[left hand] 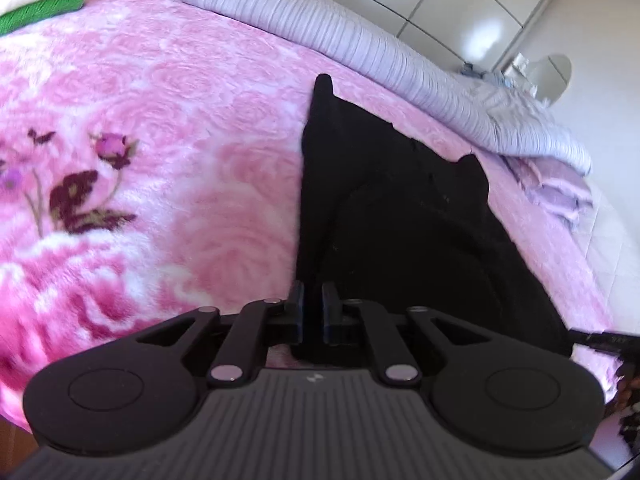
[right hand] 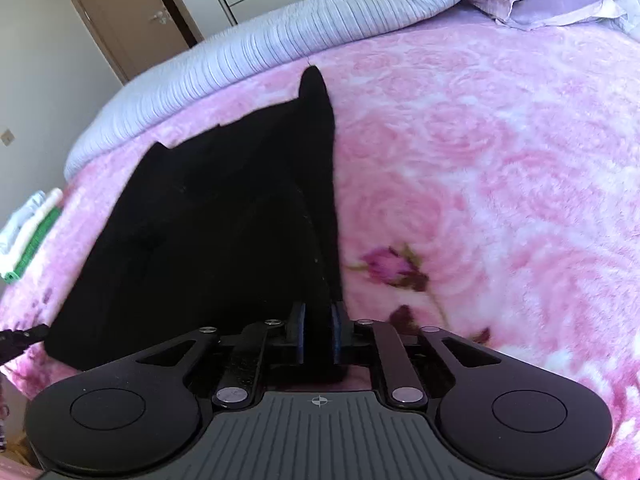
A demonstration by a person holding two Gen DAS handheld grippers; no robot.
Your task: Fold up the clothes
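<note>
Fold step, grasp made. I have both claws clamped on the near edge of the one black garment (left hand: 400, 220), which lies spread on the pink blanket (left hand: 160, 100) of the bed, one near corner in each. In the left wrist view, the left claw (left hand: 313, 308) has its pads drawn close, with black cloth running between them at the garment's left edge. In the right wrist view, the right claw (right hand: 318, 332) pinches a thicker ridge of the same cloth at the right edge.

I judge the next move to be a joint lift, carrying the near edge toward the far edge by the rolled quilt (left hand: 320, 20). It calls for both hands to rise evenly and keep the cloth taut between them, so the fold lands square.

Count: one garment in hand; two claws, both clenched; one stack of folded items (right hand: 28, 236), white and green, at the bed's left edge; one pillow (right hand: 552, 0) at far right.
</note>
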